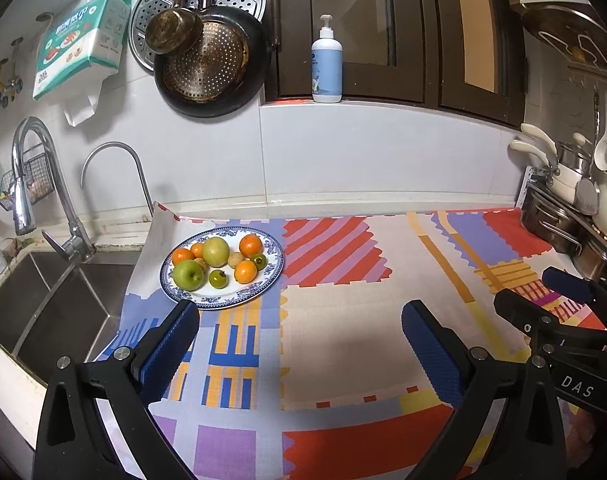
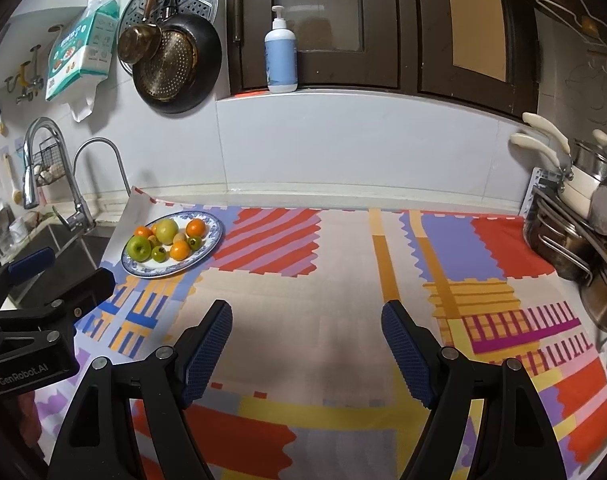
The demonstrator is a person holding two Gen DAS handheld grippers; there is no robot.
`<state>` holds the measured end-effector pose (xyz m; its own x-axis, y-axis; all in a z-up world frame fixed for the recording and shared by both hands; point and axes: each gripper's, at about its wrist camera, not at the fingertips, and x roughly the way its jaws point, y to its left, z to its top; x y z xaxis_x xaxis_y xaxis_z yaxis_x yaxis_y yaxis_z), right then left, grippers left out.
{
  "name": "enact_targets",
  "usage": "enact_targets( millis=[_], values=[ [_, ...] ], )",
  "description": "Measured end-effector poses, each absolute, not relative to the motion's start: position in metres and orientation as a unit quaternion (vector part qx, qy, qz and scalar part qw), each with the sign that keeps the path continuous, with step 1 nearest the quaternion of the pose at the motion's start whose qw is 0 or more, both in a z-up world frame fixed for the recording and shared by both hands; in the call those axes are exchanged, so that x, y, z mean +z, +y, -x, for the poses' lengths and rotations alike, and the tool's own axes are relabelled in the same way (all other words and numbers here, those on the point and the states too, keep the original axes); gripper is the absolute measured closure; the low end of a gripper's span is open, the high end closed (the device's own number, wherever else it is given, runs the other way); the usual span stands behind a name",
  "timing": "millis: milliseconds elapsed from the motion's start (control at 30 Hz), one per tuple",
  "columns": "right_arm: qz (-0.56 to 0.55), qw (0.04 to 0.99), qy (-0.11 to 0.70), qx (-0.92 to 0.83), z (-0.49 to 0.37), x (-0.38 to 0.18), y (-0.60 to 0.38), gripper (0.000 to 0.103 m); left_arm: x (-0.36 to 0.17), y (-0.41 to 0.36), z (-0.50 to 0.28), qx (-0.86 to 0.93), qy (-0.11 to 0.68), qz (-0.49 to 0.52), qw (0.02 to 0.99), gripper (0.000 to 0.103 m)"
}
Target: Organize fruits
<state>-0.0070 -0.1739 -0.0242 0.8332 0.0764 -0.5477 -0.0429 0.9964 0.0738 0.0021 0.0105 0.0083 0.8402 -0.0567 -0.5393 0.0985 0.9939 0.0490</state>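
Blue-rimmed white porcelain plate (image 1: 274,276) at the patterned cloth's (image 1: 343,308) far left corner, holding two green apples (image 1: 188,275), four oranges (image 1: 250,245), small green tomatoes (image 1: 218,279). Steel sink (image 1: 59,300) and faucet (image 1: 31,184) just beside. Left gripper (image 1: 301,320) and right gripper (image 2: 306,322): jaws apart, empty, above bare cloth. Pots rack (image 2: 575,240) at right edge.

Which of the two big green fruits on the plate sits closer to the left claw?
The darker green apple at the plate's front-left edge; the paler, yellowish one lies farther back.
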Motion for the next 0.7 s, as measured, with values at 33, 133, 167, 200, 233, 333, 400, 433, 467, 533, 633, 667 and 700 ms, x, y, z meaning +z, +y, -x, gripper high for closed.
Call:
enact_targets(
  millis=[33,133,167,200,233,333,400,433,467,533,633,667,700],
  values=[
    [-0.03,0.957,0.287,0.031,0.0078,-0.0243,-0.1748,0.025,0.0082,0.0103,-0.0019,-0.039,0.28,-0.037,0.959,0.0],
    [-0.03,0.957,0.287,0.032,0.0081,-0.0245,-0.1757,0.025,0.0079,0.01,-0.0011,-0.038,0.283,-0.037,0.958,0.0],
    [-0.03,0.957,0.287,0.031,0.0085,-0.0246,-0.1758,0.025,0.0078,0.01,-0.0011,-0.038,0.284,-0.037,0.957,0.0],
    [-0.031,0.957,0.287,0.031,0.0085,-0.0245,-0.1757,0.025,0.0076,0.0099,-0.0008,-0.038,0.285,-0.037,0.957,0.0],
    [-0.031,0.957,0.287,0.032,0.0085,-0.0245,-0.1757,0.025,0.0076,0.0101,-0.0005,-0.038,0.284,-0.037,0.957,0.0],
    [-0.031,0.956,0.288,0.033,0.0091,-0.0246,-0.1766,0.025,0.0074,0.0105,-0.0005,-0.038,0.285,-0.037,0.957,0.0],
    [-0.031,0.956,0.288,0.034,0.0089,-0.0246,-0.1772,0.025,0.0072,0.0105,-0.0005,-0.038,0.285,-0.037,0.957,0.0],
    [-0.03,0.956,0.288,0.034,0.0091,-0.0247,-0.1772,0.025,0.0071,0.0104,-0.0004,-0.037,0.285,-0.037,0.957,0.0],
    [-0.031,0.957,0.288,0.033,0.009,-0.0246,-0.1772,0.025,0.0071,0.0105,-0.0007,-0.038,0.286,-0.038,0.957,0.0],
    [-0.032,0.956,0.289,0.033,0.009,-0.0246,-0.1772,0.025,0.0071,0.01,-0.0004,-0.038,0.287,-0.037,0.957,0.0],
    [-0.031,0.956,0.289,0.033,0.0088,-0.0247,-0.1771,0.025,0.0067,0.0097,-0.0018,-0.038,0.288,-0.037,0.956,0.0],
    [-0.031,0.956,0.29,0.033,0.0087,-0.0247,-0.1773,0.025,0.0064,0.0095,-0.0026,-0.039,0.289,-0.036,0.956,0.0],
    [-0.031,0.956,0.291,0.033,0.009,-0.0251,-0.1777,0.025,0.006,0.0095,-0.0032,-0.039,0.29,-0.036,0.956,0.0]
  ],
)
